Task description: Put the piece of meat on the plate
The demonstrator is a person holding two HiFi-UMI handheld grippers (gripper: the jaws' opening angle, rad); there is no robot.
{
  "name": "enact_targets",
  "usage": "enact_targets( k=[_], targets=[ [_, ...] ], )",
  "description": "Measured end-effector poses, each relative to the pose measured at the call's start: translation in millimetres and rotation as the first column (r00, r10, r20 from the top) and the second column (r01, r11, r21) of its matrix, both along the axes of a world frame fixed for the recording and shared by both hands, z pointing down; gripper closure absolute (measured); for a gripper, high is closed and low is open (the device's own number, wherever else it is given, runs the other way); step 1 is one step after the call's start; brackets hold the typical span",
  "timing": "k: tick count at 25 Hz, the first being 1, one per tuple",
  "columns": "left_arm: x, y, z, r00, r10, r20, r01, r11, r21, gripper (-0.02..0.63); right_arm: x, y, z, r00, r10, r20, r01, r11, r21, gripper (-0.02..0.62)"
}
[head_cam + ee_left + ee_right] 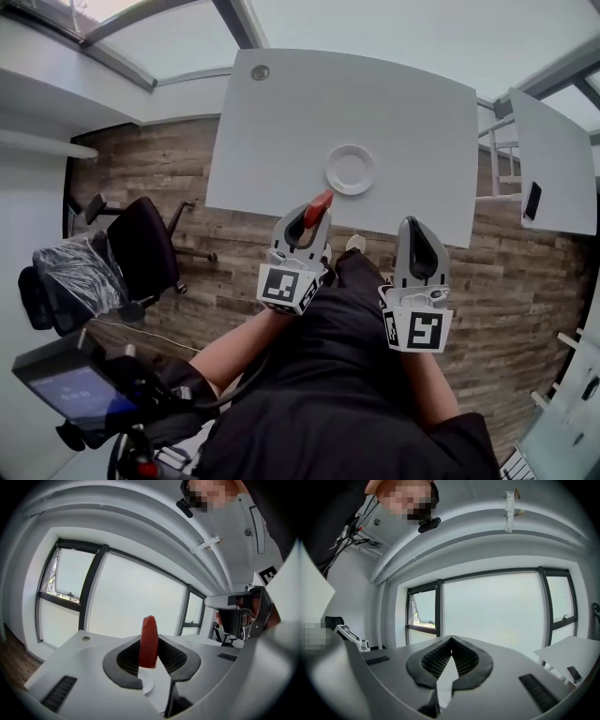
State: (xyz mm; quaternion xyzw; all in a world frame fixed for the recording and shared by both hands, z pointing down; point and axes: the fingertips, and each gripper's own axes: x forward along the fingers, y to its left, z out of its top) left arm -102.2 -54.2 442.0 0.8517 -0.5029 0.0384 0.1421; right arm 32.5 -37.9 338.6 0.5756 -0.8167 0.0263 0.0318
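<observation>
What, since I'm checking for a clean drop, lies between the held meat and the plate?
Nothing visible does. The meat, clamped in the left gripper, is by the near edge of the table; only bare tabletop shows between it and the empty plate.

Lower centre: right gripper (451, 640), dark ribbed pads meeting at the tips, nothing held between. Behind, across the middle of the frame: wide window (497, 606) in dark frames, pale and bright. At its left end, a small pane (424, 611) tilted open. Lower right: corner of a white table (562, 656) with a dark flat object (573, 673) lying on it. Upper left, on the curved white ceiling: a small black device (429, 523).
</observation>
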Motion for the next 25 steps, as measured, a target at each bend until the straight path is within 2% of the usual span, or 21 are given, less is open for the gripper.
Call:
enact_targets(
  k=[5,9,12,17,25],
  targets=[
    [9,-14,16,1.000,-0.010,-0.005,0.009,0.999,-0.042,0.508,-1,-13,-1,0.999,-0.037,0.015,0.037,0.999,0.007,0.591],
    [40,-43,58,0.997,0.016,0.079,-0.011,0.998,-0.055,0.508,29,-44,20,0.998,-0.045,0.034,0.045,0.999,-0.001,0.591],
    [51,-52,74,0.992,0.030,0.120,-0.018,0.995,-0.097,0.508,41,-56,18,0.999,-0.038,0.036,0.039,0.999,-0.006,0.591],
    [48,-55,94,0.994,0.022,0.106,-0.008,0.991,-0.136,0.508,38,-56,13,0.999,-0.045,0.022,0.045,0.999,0.004,0.591],
    [54,-61,136,0.991,0.039,0.125,-0.011,0.976,-0.217,0.508,35,-61,10,0.997,-0.072,0.018,0.072,0.997,0.005,0.591]
  ],
)
